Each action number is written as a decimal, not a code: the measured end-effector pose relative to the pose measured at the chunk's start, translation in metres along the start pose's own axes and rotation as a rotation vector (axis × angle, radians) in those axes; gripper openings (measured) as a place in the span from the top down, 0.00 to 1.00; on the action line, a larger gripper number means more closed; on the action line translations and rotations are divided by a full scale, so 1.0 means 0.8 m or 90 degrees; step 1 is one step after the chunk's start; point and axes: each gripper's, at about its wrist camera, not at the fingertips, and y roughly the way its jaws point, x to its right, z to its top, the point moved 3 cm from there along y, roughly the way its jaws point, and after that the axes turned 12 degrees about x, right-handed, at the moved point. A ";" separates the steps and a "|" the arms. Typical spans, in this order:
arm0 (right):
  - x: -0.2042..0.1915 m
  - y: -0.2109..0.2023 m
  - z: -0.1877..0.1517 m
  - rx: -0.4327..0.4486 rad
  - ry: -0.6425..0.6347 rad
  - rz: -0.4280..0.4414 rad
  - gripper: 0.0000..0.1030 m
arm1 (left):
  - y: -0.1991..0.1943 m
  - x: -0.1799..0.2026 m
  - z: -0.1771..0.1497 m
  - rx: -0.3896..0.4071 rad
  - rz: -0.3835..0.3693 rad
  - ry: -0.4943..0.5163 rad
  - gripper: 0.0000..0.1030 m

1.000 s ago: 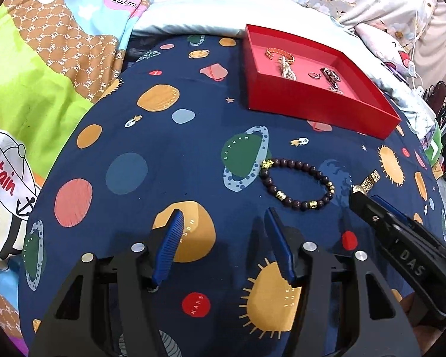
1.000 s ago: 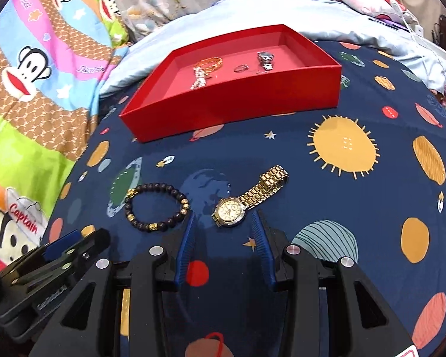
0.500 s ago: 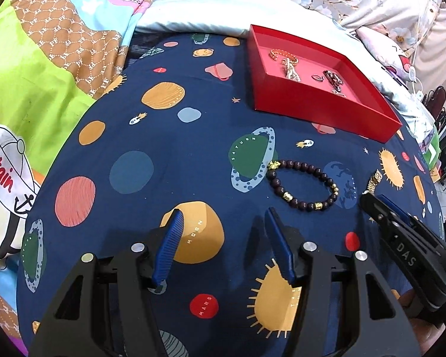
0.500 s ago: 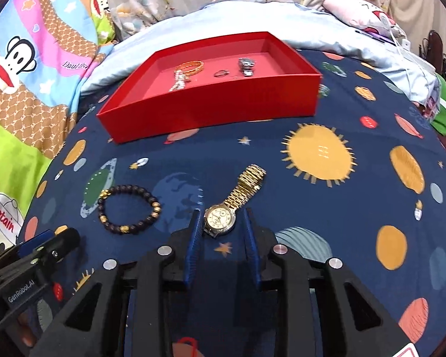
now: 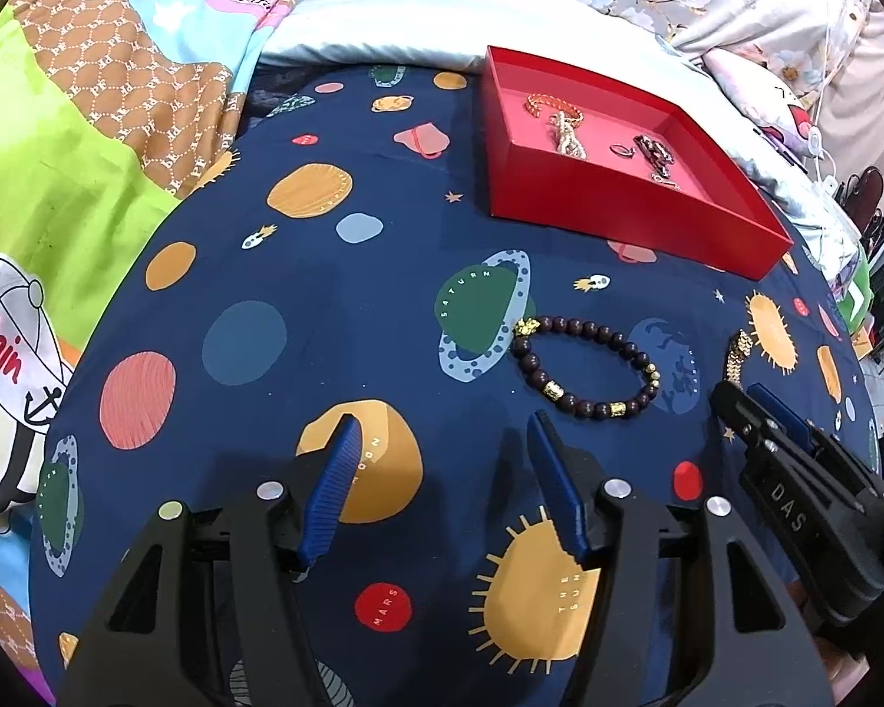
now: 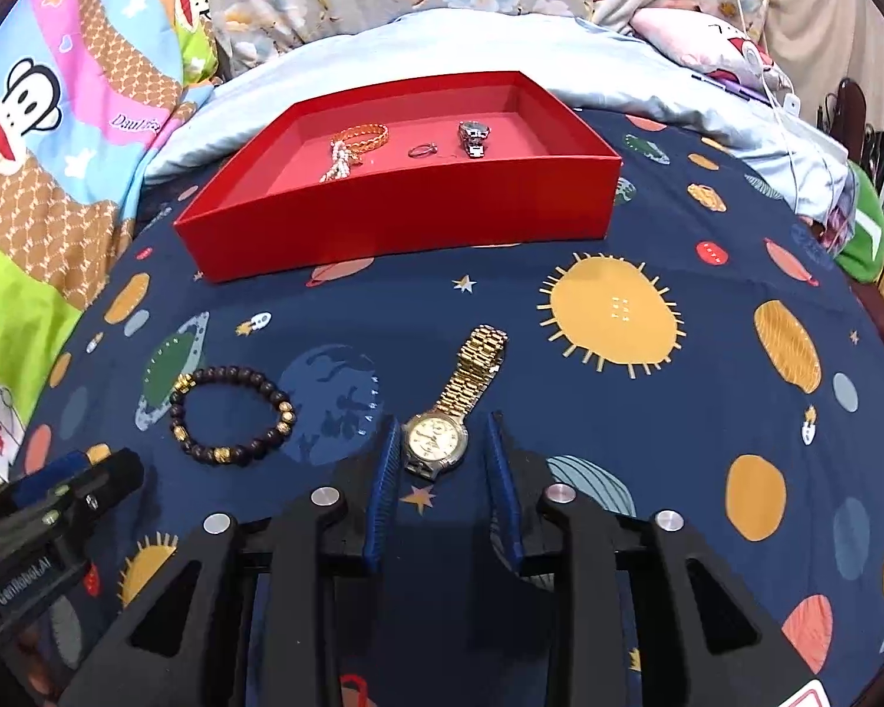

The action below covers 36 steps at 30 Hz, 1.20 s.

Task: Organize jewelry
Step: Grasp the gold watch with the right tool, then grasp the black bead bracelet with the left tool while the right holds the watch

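A gold watch (image 6: 445,418) lies on the navy planet-print sheet. My right gripper (image 6: 442,430) is open, its blue fingers on either side of the watch face with small gaps. A dark bead bracelet (image 6: 230,415) lies to its left; it also shows in the left wrist view (image 5: 586,368). My left gripper (image 5: 442,430) is open and empty, just short of the bracelet. A red tray (image 6: 395,212) farther back holds a gold bangle (image 6: 362,135), a pearl piece, a ring (image 6: 421,149) and a silver watch (image 6: 473,135).
The surface is a soft bed. A colourful cartoon quilt (image 5: 88,147) lies to the left, pale blue bedding (image 6: 442,41) and floral pillows behind the tray. A white cable (image 6: 778,88) runs at the far right.
My right gripper has moved forward so its fingers now flank the watch face, and they have narrowed. My left gripper has barely shifted.
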 end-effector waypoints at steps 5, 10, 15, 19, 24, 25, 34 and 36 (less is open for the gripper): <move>0.015 -0.009 -0.005 -0.003 -0.003 0.002 0.80 | 0.002 0.003 0.002 0.001 -0.001 0.003 0.45; 0.028 -0.019 -0.011 -0.007 0.008 0.011 0.80 | 0.007 0.017 0.006 0.000 -0.015 0.012 0.38; 0.038 -0.023 -0.013 -0.013 0.028 0.026 0.80 | 0.020 0.034 0.014 0.004 -0.023 0.020 0.38; 0.041 -0.026 -0.013 -0.014 0.034 0.034 0.80 | 0.034 0.040 0.019 0.005 -0.019 0.024 0.46; 0.042 -0.027 -0.013 -0.014 0.036 0.044 0.80 | 0.041 0.044 0.022 0.022 -0.004 0.045 0.63; 0.042 -0.027 -0.013 -0.014 0.036 0.046 0.80 | 0.042 0.045 0.022 0.025 -0.005 0.049 0.69; 0.043 -0.033 -0.008 -0.005 0.040 0.057 0.80 | 0.042 0.048 0.023 0.029 -0.021 0.051 0.92; 0.044 -0.037 -0.006 -0.001 0.042 0.058 0.80 | 0.039 0.047 0.023 0.025 -0.037 0.038 0.93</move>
